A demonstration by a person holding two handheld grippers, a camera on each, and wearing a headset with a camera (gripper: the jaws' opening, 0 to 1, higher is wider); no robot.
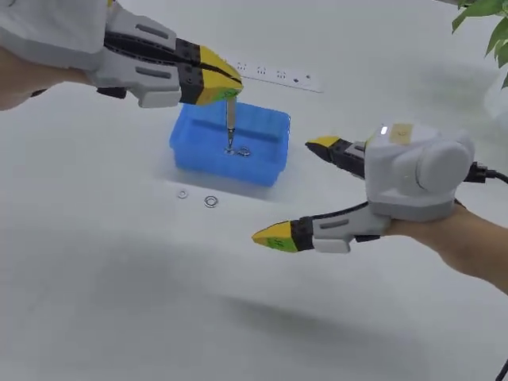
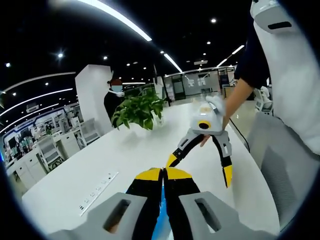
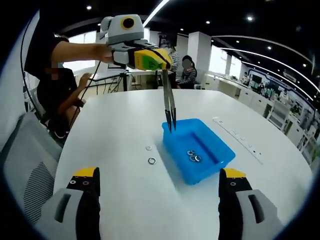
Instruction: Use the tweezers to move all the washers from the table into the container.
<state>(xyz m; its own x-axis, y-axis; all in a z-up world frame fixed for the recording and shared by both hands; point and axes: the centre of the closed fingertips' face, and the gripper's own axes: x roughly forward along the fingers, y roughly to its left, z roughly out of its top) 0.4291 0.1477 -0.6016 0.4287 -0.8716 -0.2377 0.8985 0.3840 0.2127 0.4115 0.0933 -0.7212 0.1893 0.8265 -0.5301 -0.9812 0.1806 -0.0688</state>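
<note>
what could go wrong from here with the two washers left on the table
1. The two washers lie flat on the table; the thin tweezers may slip and flick one away.
2. The left gripper pinches the tweezers only at their top end, so they could twist in its grip under pressure.
3. The washers sit close to the container, which the open right gripper is not steadying; a bump might shift it.

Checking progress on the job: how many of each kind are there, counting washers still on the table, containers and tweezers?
washers on the table: 2
blue container: 1
tweezers: 1
Total: 4
</note>
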